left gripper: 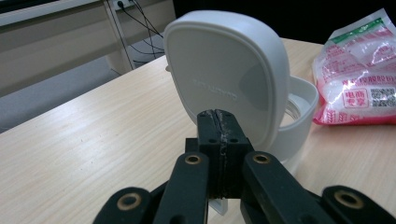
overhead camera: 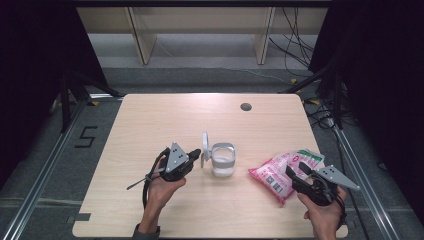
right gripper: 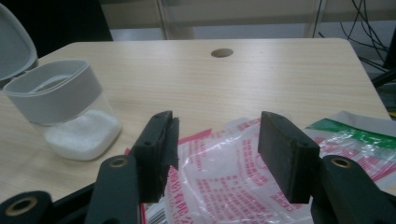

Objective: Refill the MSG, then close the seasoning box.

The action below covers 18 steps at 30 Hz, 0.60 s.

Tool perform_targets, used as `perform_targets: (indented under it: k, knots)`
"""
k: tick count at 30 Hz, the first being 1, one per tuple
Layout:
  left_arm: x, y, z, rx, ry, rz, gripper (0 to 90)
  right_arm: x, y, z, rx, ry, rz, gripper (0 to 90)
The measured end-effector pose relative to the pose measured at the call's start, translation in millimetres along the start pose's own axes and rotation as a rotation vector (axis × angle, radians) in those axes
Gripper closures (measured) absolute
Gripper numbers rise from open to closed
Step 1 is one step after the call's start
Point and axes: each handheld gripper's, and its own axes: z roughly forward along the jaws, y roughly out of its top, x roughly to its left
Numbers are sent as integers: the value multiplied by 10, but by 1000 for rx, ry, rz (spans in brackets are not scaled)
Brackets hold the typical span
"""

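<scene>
The high view looked forward and down on the whole desk (overhead camera: 165, 115). Both gripper views sat low and close, sharing the jar (left gripper: 299, 116) beside the pink bag (right gripper: 224, 182).

Even, soft overhead light; dark surroundings

The table (overhead camera: 165, 115) is evenly lit, with faint shadows under the jar (overhead camera: 222, 160) and dark edges in the high view. The bag (right gripper: 243, 182) shows white glare. Near jaws blur slightly in both gripper views.
</scene>
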Motion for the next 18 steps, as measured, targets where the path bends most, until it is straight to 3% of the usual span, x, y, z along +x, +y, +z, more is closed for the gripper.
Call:
perform_targets:
  k: [2, 5, 7, 8, 11, 13, 14, 15, 16, 18]
  knots:
    - [7, 8, 19, -2, -3, -9, 892, 21, -17, 1, 11, 13, -19, 446]
    - [2, 22, 27, -6, -17, -3, 892, 75, -53, 13, 10, 26, 0, 446]
    - [-9, 30, 33, -11, -28, -10, 892, 86, -64, 11, 29, 29, -54, 446]
    - [-9, 34, 35, -11, -26, -10, 892, 126, -76, 11, 37, 29, -30, 446]
    - [5, 51, 32, -9, -23, -3, 892, 152, -82, 29, 23, 46, -62, 442]
    - [2, 59, 33, -8, -20, -7, 892, 188, -90, 27, 23, 68, -38, 438]
    - [6, 63, 37, -6, -21, -3, 892, 157, -86, 32, 31, 72, -81, 436]
    - [6, 68, 42, -5, -21, -5, 892, 190, -91, 20, 50, 57, -61, 434]
    - [7, 73, 53, -13, -22, -6, 892, 172, -94, 27, 41, 69, -80, 432]
    - [0, 89, 62, -4, -21, 5, 892, 188, -95, 15, 42, 75, -60, 432]
